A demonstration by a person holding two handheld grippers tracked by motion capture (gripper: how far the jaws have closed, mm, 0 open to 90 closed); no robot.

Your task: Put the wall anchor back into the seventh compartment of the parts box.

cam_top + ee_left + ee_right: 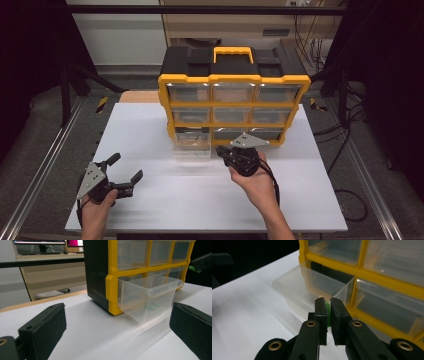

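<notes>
A yellow-and-black organizer (pixel 234 80) with clear drawers stands at the back of the white table (pixel 150 200). Its bottom-left drawer (pixel 192 146) is pulled out toward me. My right gripper (pixel 221 150) hovers just right of that drawer's front, raised off the table. In the right gripper view the right gripper (pixel 327 301) is shut on a small green piece (pixel 327 308), with the open drawer (pixel 312 287) just beyond it. My left gripper (pixel 126 166) rests low at the table's front left, open and holding nothing. Its view looks at the drawer (pixel 147 297) between its wide-apart pads (pixel 47 327).
The organizer (pixel 96 270) holds three rows of clear drawers, the others pushed in. Something small and green (pixel 152 306) lies inside the open drawer. Bare white table surface stretches between the two hands. Metal rails and cables run along the floor on both sides.
</notes>
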